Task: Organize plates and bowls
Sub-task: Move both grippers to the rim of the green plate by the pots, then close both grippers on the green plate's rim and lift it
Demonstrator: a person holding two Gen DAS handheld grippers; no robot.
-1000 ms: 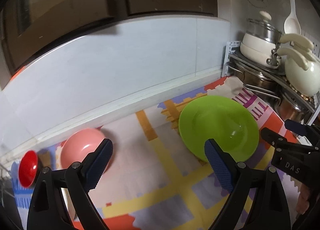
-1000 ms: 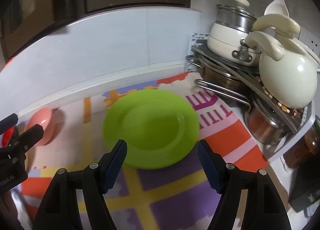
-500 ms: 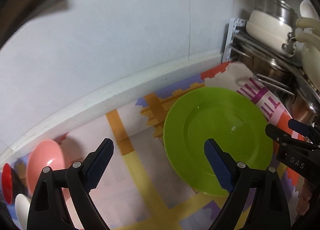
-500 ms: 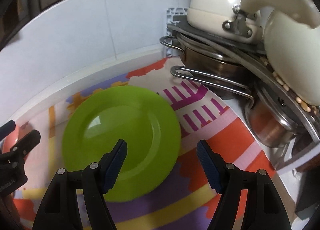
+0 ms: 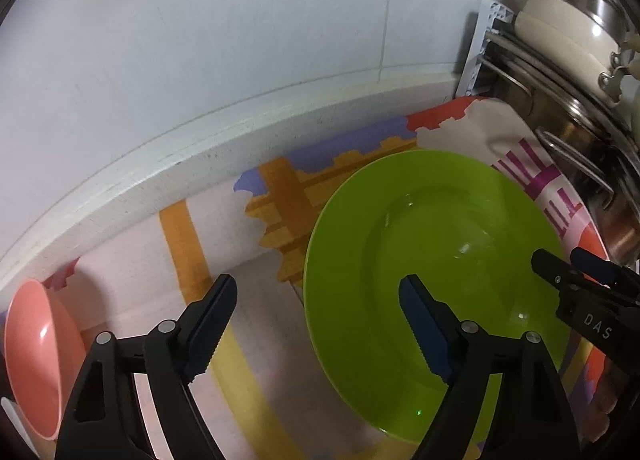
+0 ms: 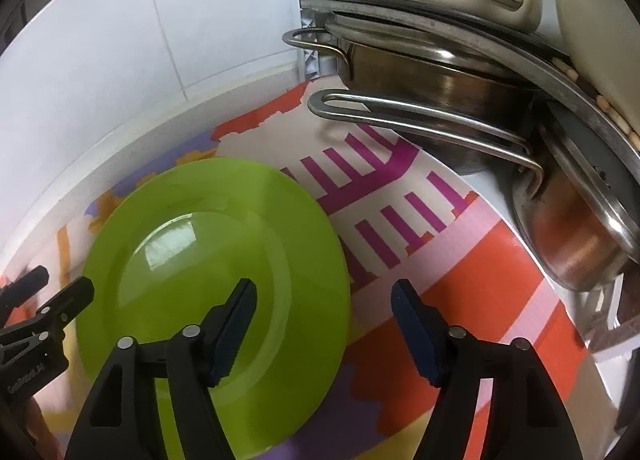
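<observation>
Both closing in on green plate [image 5: 436, 284], L claw [image 5: 318, 324] & R claw [image 6: 324, 320] narrowing, still open, empty; straddling opposite rims, prepping two-sided lift.

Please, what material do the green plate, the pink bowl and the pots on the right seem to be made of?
Green plate: probably plastic or melamine; even bright colour, glossy, with soft reflections.
Pink bowl: likely the same kind of plastic; smooth, one small highlight.
Steel pot with wire handles: stainless steel, mirror-like.
Lower pot: looks copper-toned metal, but the tint may be a reflection.
</observation>
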